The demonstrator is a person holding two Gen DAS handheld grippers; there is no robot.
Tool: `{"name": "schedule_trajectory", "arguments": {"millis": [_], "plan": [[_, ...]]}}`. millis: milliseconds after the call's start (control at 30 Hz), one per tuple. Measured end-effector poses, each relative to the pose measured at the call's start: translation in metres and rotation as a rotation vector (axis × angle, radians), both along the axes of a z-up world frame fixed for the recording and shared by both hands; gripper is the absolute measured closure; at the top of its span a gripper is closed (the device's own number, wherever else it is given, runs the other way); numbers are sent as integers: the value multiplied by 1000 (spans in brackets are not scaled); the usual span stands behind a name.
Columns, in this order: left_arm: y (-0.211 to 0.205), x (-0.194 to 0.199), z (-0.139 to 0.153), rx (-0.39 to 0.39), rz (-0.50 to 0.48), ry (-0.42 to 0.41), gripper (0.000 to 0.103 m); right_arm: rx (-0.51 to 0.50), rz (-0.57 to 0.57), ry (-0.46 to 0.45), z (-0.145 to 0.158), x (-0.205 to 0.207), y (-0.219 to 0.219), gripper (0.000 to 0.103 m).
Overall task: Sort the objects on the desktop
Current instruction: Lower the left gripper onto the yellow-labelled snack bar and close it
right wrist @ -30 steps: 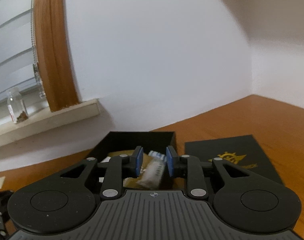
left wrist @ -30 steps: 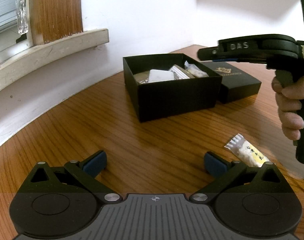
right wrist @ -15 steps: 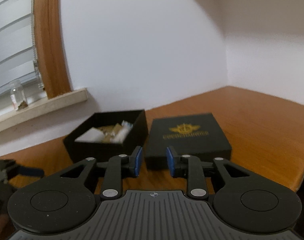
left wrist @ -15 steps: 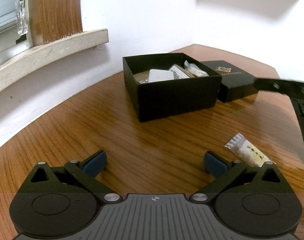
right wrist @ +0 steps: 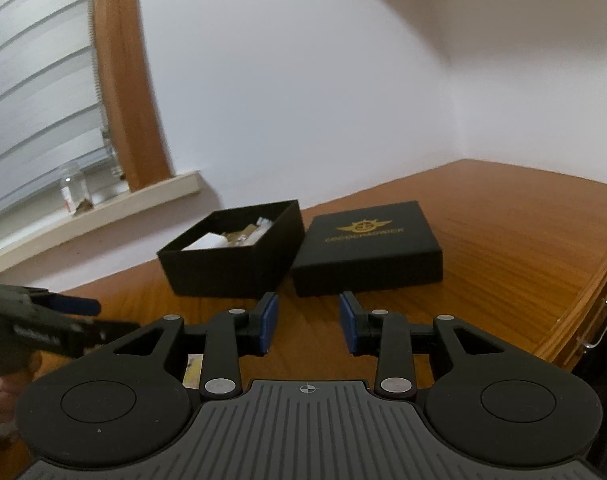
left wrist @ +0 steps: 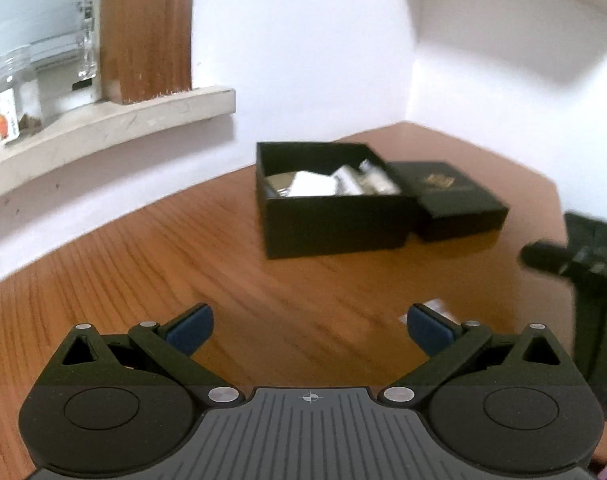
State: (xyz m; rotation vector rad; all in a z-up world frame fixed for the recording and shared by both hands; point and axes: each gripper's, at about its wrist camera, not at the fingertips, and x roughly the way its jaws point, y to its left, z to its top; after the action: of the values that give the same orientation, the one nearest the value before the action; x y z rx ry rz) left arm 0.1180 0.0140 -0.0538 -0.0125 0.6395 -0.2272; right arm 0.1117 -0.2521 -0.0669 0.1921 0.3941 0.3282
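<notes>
Wood-grain desk (left wrist: 151, 264), black open box (left wrist: 335, 224) near the wall, its gold-printed lid (right wrist: 367, 248) lying top-up just beside it on the right, the two touching or nearly so. I hold a gripper in each hand, low over the desk and facing the box. My left gripper (left wrist: 309, 328) is spread wide with nothing between its blue pads (left wrist: 189, 328). My right gripper (right wrist: 308, 322) shows a clear but narrower gap between its pads, and it too carries nothing.

White and pale packets already fill part of the box. One item remains outside: a small wrapped snack (left wrist: 437, 308) on the bare wood, half hidden behind my left gripper's right finger in the left view. In the right view only a pale yellow corner (right wrist: 193, 370) of it peeks out under my right gripper's left finger. Both views are blurred, so its print cannot be read here.

By my reckoning the sorting is close to done, and the step in hand is fetching this last packet. The next move, as I judge it, calls for one gripper to drop its pads either side of the flat wrapper, close gently on it, then carry it across to the box. The lid stays off until then.
</notes>
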Motion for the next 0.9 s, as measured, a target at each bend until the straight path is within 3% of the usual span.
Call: {"name": "schedule_trajectory", "arguments": {"millis": [100, 333, 433, 467, 733, 800, 900], "plan": [[-20, -12, 5, -26, 1, -11, 1, 12, 17, -6, -2, -5, -3, 68], [-58, -23, 3, 2, -31, -32, 8, 36, 26, -16, -3, -16, -15, 68], [-69, -22, -1, 19, -40, -26, 17, 43, 21, -24, -1, -19, -20, 67], [-72, -22, -3, 26, -42, -22, 23, 47, 18, -26, -1, -20, -22, 67], [-86, -20, -14, 77, -38, -9, 36, 65, 31, -33, 0, -21, -23, 67], [-86, -19, -16, 75, -43, 2, 47, 67, 38, -28, -1, -21, -22, 67], [-87, -17, -21, 68, -51, 18, 55, 69, 44, -21, -3, -21, -21, 67]]}}
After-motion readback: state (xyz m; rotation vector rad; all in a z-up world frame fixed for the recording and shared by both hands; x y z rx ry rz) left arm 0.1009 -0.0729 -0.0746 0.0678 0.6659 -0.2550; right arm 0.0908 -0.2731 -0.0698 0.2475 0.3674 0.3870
